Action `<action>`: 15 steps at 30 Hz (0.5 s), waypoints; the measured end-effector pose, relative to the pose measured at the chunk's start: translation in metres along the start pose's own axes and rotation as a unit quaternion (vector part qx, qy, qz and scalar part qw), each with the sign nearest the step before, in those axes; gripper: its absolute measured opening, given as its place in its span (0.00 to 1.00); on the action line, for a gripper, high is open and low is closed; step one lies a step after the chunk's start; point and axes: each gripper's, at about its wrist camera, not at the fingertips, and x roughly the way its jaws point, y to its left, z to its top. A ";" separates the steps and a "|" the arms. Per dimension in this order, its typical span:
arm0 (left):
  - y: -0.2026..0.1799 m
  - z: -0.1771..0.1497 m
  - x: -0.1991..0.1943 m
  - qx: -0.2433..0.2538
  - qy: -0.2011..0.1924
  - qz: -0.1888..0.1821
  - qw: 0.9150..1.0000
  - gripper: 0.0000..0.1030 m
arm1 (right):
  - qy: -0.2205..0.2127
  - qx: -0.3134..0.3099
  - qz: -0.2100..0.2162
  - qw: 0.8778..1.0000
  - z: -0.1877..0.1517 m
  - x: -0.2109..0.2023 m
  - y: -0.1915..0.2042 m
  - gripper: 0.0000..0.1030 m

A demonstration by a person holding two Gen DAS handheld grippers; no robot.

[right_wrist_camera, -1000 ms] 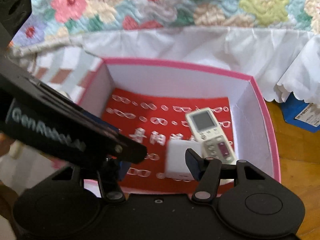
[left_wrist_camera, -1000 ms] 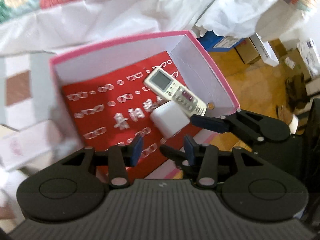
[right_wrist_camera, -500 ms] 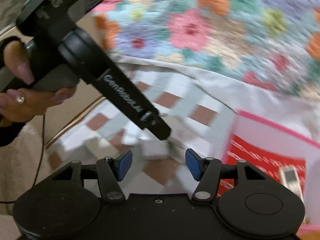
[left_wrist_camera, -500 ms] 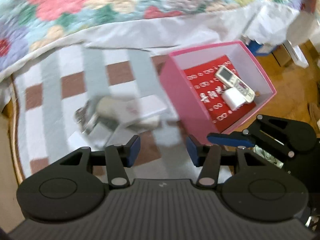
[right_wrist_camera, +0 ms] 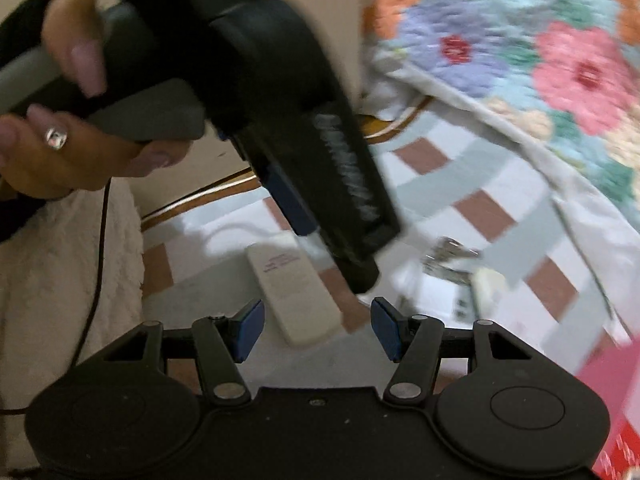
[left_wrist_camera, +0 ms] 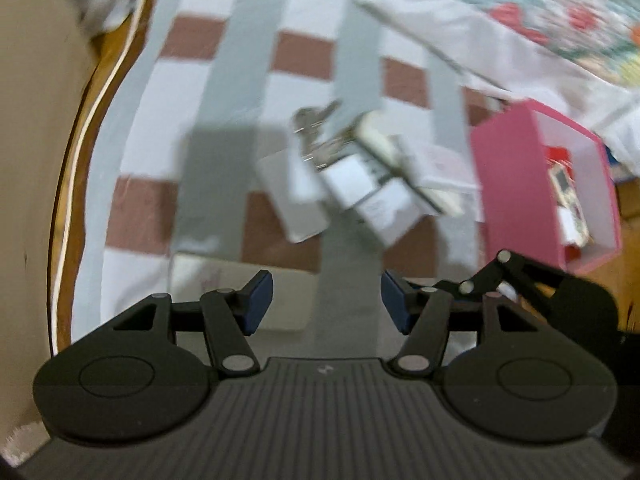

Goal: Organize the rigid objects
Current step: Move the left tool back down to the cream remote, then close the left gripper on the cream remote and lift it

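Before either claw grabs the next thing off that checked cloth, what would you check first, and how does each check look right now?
1. Left gripper open, nothing held: ok.
2. Right gripper open, nothing held: ok.
3. White remote lies flat and apart from the pile, ahead of the right gripper: ok.
4. Pile of boxes with metal keys: too blurred to separate items: cannot tell.
5. Pink box has room left: ok.
6. Sharp image for aiming: not ok.

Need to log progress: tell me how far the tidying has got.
Done: a remote already lies in the pink box. In hand: nothing; the left gripper and right gripper are both open and empty above the checked cloth. Left: another white remote, a blurred heap of white boxes and some metal keys.
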 end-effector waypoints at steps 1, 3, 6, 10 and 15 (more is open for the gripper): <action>0.007 0.001 0.006 -0.013 0.002 0.003 1.000 0.58 | 0.010 -0.016 0.002 1.000 0.001 0.013 0.004 0.64; 0.021 0.001 0.018 -0.046 0.009 0.006 0.999 0.59 | 0.026 -0.044 0.007 0.999 0.002 0.036 0.009 0.65; 0.038 -0.002 0.035 -0.076 0.023 0.005 0.997 0.59 | 0.049 -0.066 0.007 0.997 0.002 0.060 0.016 0.68; 0.056 -0.005 0.052 -0.110 0.031 0.014 0.993 0.59 | 0.067 -0.092 -0.016 0.993 0.001 0.087 0.017 0.69; 0.070 -0.007 0.063 -0.143 0.038 -0.016 0.989 0.59 | 0.066 -0.075 -0.010 0.995 -0.003 0.098 0.014 0.68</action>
